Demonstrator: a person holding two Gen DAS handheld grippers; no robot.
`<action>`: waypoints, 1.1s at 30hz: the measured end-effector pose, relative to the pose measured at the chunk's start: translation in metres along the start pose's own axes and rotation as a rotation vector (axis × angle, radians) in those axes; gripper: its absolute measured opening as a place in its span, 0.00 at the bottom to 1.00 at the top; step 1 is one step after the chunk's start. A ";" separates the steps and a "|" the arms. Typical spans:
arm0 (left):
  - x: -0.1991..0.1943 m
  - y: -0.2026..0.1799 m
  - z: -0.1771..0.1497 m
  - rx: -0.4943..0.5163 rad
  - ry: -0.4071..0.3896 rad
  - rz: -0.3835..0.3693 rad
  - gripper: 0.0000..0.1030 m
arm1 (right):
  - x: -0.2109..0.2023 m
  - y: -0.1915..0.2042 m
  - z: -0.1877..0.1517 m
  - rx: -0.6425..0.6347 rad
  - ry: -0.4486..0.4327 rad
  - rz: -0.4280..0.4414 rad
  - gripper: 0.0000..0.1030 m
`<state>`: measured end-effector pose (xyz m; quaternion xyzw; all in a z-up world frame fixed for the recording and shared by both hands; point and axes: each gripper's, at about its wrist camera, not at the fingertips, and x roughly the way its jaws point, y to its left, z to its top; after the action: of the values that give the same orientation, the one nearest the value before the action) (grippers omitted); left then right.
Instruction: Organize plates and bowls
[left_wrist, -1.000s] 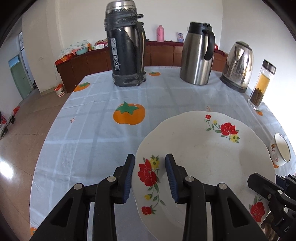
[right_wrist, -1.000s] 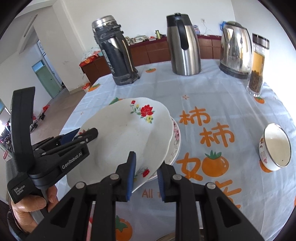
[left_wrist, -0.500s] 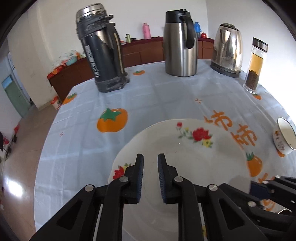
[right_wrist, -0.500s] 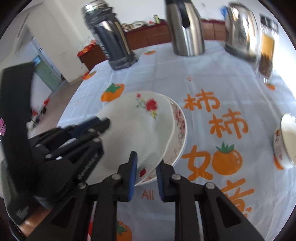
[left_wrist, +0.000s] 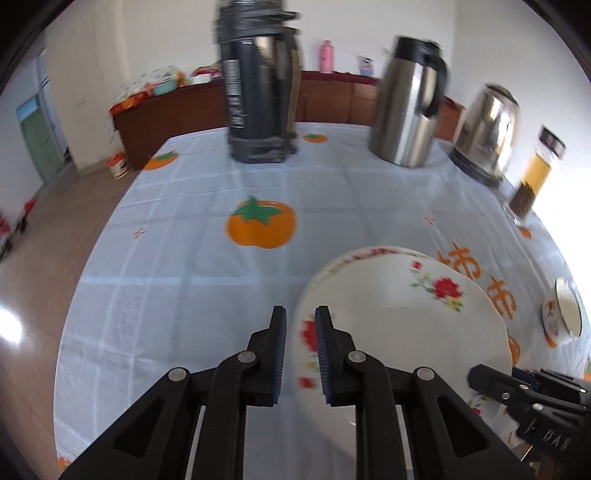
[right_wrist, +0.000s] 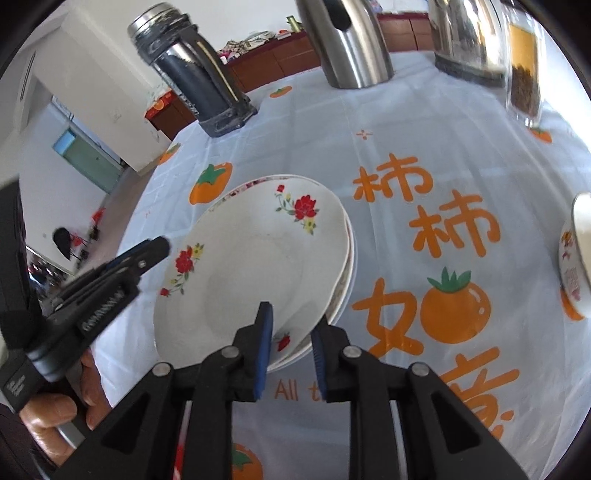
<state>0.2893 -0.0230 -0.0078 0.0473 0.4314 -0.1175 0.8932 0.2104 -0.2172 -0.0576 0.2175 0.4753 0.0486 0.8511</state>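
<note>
A white plate with red flowers lies on top of another flowered plate whose rim shows under it on the tablecloth. My right gripper is open, its fingers either side of the stack's near rim. My left gripper is open, its fingers astride the top plate's left rim; it also shows in the right wrist view. A small enamel bowl stands at the right, also seen in the right wrist view.
At the back of the table stand a dark thermos, a steel jug, an electric kettle and a glass jar. The table's left edge drops to the floor.
The tilted top plate has come down flat onto the lower plate. Both grippers have opened wider and let go of its rim. The left gripper has shifted left.
</note>
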 end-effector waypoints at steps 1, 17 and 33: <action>-0.003 0.009 0.000 -0.027 -0.004 0.004 0.18 | -0.001 0.000 0.000 0.008 0.005 0.005 0.23; -0.038 0.033 -0.024 -0.084 -0.023 0.005 0.18 | -0.047 -0.005 -0.004 0.069 -0.062 -0.003 0.68; -0.074 -0.025 -0.077 0.050 -0.068 0.086 0.64 | -0.095 0.011 -0.059 -0.094 -0.268 -0.065 0.70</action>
<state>0.1803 -0.0209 0.0029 0.0840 0.3953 -0.0910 0.9102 0.1106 -0.2159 -0.0048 0.1662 0.3615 0.0139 0.9173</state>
